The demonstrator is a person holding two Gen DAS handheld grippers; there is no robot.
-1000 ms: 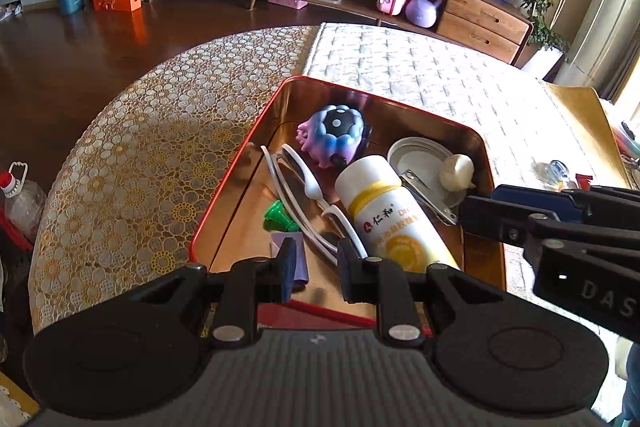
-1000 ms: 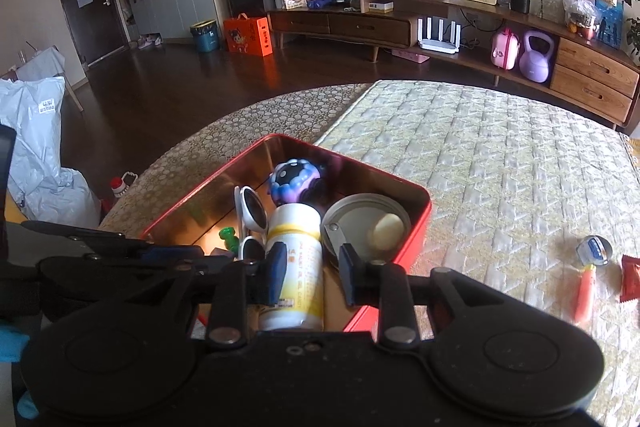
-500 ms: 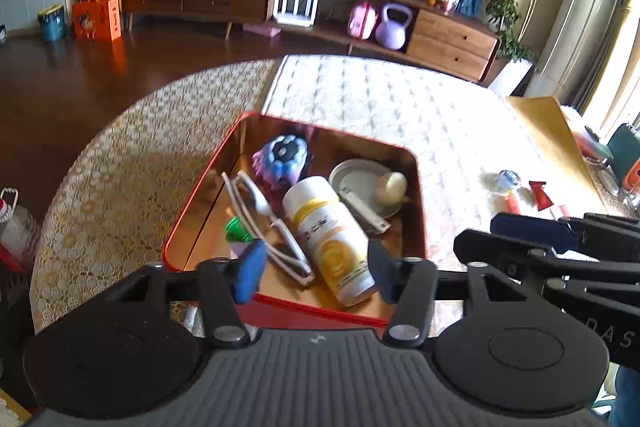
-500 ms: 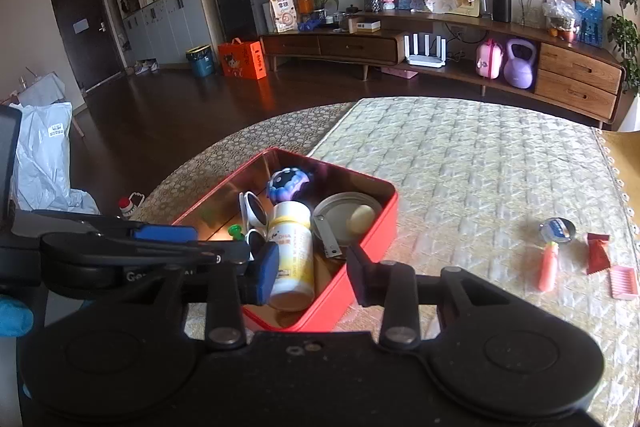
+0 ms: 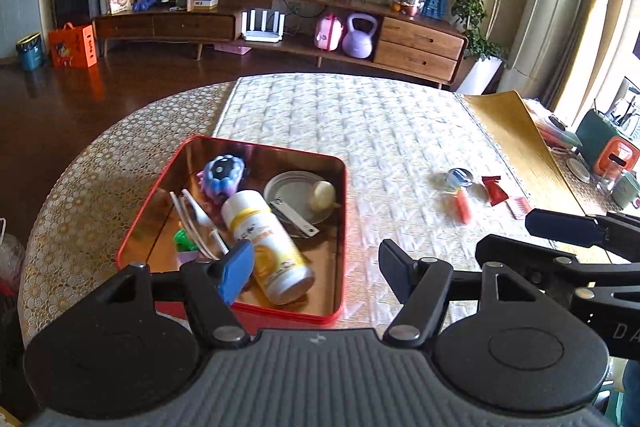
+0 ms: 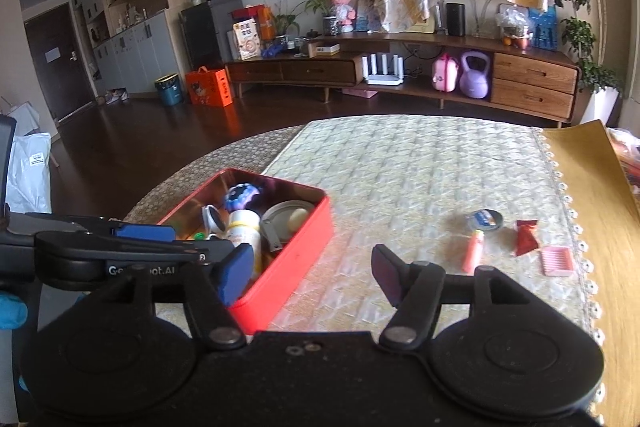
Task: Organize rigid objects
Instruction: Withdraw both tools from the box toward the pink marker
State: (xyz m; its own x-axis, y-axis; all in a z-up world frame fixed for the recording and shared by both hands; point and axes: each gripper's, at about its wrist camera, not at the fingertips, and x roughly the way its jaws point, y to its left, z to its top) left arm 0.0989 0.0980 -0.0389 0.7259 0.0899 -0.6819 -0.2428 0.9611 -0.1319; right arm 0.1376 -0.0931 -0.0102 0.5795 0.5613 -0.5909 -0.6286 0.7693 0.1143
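On the tabletop [image 5: 360, 131], the red tin [image 5: 140, 223] sits at left, holding a white bottle [image 5: 264, 243] lying on its side, a blue-purple toy [image 5: 222, 173] and a round lid [image 5: 292, 191]. The left tool [image 5: 316, 267] and right tool [image 6: 312, 267] both have jaws opening with nothing between them. Further right lie an orange tube [image 6: 472, 251], a red packet [image 6: 526, 237] and a pink comb [image 6: 556, 261].

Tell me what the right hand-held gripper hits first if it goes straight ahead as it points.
Probably bare quilted tablecloth, right of the red tin. The right hand-held gripper, jaws opening and empty, has nothing nearer, though depth is unclear.
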